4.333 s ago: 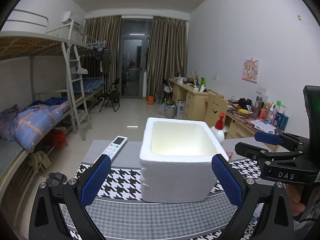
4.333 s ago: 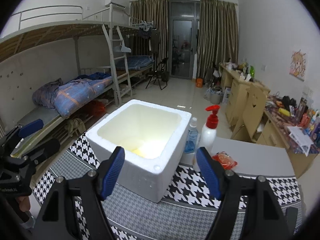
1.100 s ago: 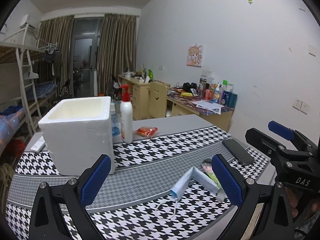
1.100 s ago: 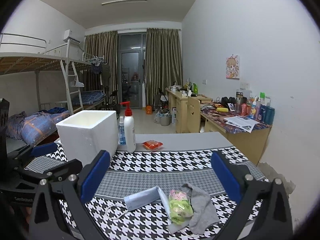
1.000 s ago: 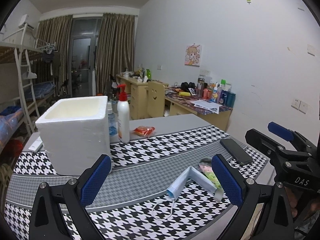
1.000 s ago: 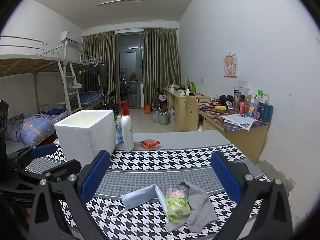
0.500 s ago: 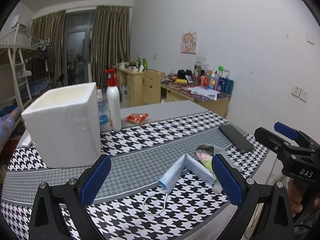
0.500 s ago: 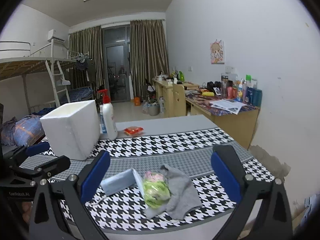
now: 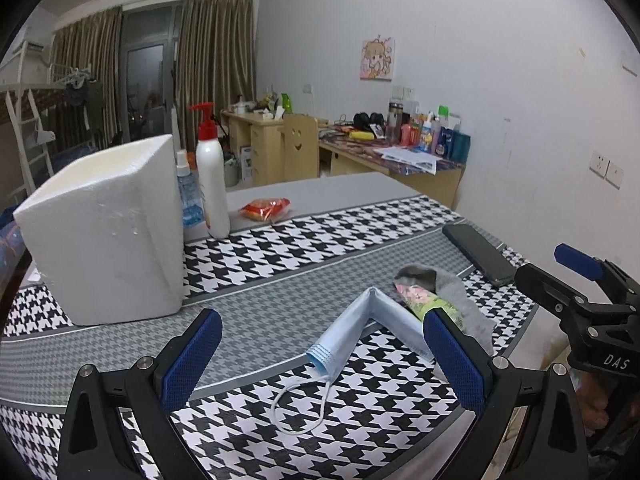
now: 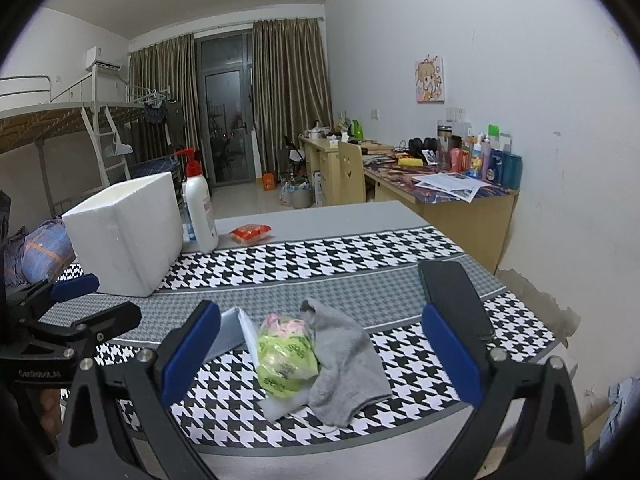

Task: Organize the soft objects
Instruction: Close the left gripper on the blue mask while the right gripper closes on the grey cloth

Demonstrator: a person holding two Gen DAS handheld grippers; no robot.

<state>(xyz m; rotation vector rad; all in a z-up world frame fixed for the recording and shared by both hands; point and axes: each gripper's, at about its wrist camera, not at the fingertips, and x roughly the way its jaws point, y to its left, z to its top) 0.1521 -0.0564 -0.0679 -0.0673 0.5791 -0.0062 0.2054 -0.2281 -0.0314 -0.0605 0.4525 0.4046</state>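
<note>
A folded blue face mask (image 9: 360, 326) with a white ear loop lies on the houndstooth tablecloth (image 9: 304, 248), beside a green packet (image 10: 286, 354) and a grey sock (image 10: 346, 364). My left gripper (image 9: 320, 358) is open just above the mask. My right gripper (image 10: 318, 354) is open, its fingers on either side of the packet and sock. Neither holds anything. A white foam box (image 9: 104, 228) stands at the back left of the table; its inside is hidden.
A white pump bottle (image 9: 212, 184) and a small blue spray bottle (image 9: 188, 198) stand beside the foam box. A red snack packet (image 9: 266, 208) lies behind them. A black phone (image 9: 478, 254) rests near the table's right edge. Desks line the right wall.
Both grippers have swung right from the foam box and come down close to the mask, packet and sock. Both stayed open.
</note>
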